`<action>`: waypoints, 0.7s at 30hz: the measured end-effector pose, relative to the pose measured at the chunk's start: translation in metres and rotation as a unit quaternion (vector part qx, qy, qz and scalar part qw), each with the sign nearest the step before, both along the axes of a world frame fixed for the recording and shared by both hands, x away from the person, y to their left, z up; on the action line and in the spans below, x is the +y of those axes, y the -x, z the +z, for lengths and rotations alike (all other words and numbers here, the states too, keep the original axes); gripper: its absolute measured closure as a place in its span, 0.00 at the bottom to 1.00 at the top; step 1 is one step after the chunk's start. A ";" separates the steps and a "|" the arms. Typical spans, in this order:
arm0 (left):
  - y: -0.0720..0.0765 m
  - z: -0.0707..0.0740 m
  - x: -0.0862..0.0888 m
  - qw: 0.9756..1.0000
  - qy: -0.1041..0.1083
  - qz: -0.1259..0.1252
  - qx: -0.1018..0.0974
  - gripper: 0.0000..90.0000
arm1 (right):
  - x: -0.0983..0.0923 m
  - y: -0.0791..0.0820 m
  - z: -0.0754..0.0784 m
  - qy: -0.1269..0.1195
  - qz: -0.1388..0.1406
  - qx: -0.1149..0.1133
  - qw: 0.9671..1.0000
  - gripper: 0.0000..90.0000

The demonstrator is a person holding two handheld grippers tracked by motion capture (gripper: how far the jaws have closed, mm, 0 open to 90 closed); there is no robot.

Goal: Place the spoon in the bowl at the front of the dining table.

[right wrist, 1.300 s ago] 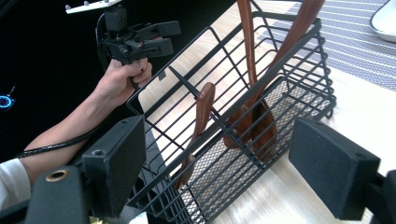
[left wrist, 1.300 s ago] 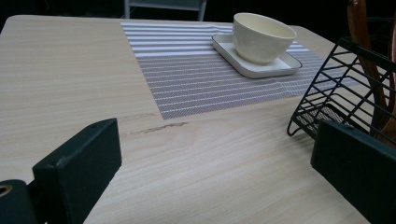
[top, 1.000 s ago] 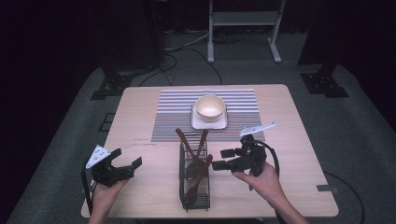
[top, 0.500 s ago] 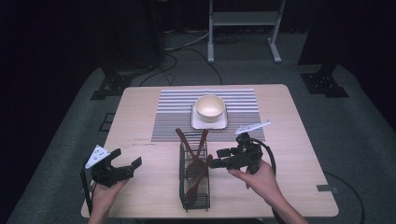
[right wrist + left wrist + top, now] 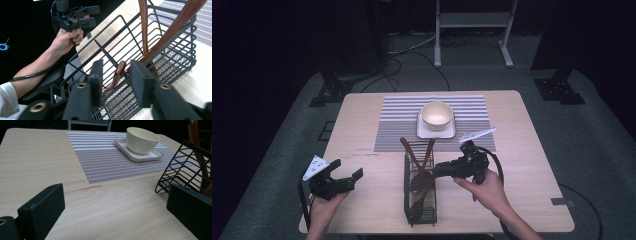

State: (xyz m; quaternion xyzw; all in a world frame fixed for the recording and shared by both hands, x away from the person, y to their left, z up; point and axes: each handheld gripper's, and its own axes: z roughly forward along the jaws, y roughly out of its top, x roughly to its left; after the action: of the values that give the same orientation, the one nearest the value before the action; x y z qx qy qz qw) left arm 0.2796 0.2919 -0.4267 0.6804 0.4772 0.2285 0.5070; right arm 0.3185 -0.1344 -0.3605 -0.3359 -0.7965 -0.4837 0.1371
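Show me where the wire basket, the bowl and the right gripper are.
wire basket (image 5: 419, 212): high view, near end wall.
bowl (image 5: 437, 115): high view, middle of its inside.
right gripper (image 5: 438, 170): high view, between its fingertips at the basket.

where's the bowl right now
In the high view the cream bowl sits on a white square plate on the striped mat, beyond the wire basket.

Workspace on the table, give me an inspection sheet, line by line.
Surface: wooden table with a striped mat.
Job's things: black wire basket holding wooden utensils.
Clutter: cream bowl on a white square plate.
Grippers: left gripper open above bare table; right gripper at the basket, its jaws have just been closing around a wooden handle, contact unclear.
Cables: one loops from the right gripper; more on the floor.
Surroundings: dark room, metal stand behind.
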 end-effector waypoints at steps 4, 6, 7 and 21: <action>0.000 0.000 0.001 1.000 0.000 -0.001 0.000 0.01 | -0.001 0.000 0.000 -0.004 0.002 0.003 1.000 0.84; 0.000 0.000 0.001 1.000 0.000 0.000 0.000 0.01 | -0.002 0.000 0.000 -0.013 0.002 0.005 1.000 0.89; 0.000 0.000 0.001 1.000 0.000 0.000 0.000 0.01 | -0.003 0.000 0.000 -0.015 0.000 0.007 1.000 0.91; 0.001 0.001 0.000 1.000 0.001 0.001 -0.001 0.01 | -0.012 0.000 0.009 -0.034 -0.012 0.001 0.999 0.93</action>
State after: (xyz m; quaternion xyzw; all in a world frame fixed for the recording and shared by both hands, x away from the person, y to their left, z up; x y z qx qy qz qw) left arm 0.2788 0.2921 -0.4257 0.6794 0.4773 0.2290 0.5081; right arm 0.3187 -0.1462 -0.3511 -0.3410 -0.7751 -0.5122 0.1432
